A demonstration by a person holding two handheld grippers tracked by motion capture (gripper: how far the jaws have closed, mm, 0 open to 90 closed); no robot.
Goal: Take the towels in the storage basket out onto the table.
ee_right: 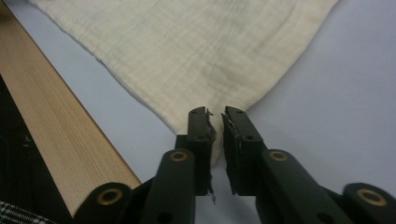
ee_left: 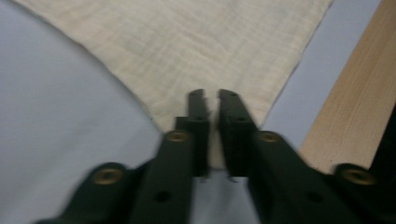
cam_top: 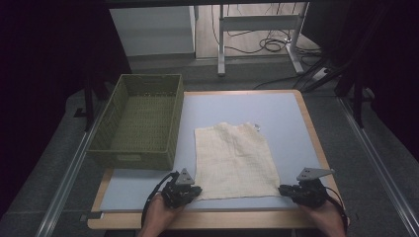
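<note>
A cream cloth lies flat on the blue table top, its near corners towards the person. At the near left corner lies my left gripper, held low by the person's hand. In the left gripper view the cloth runs to a point between the black jaws of the left gripper, which stand a narrow slit apart. My right gripper lies at the near right corner. In the right gripper view the cloth ends in the thin gap of the right gripper.
A green woven basket stands at the table's left side, beside the cloth. The wooden table edge runs along the front, close under both hands. A metal rail lines the floor at the left, and desk legs and cables lie beyond the table.
</note>
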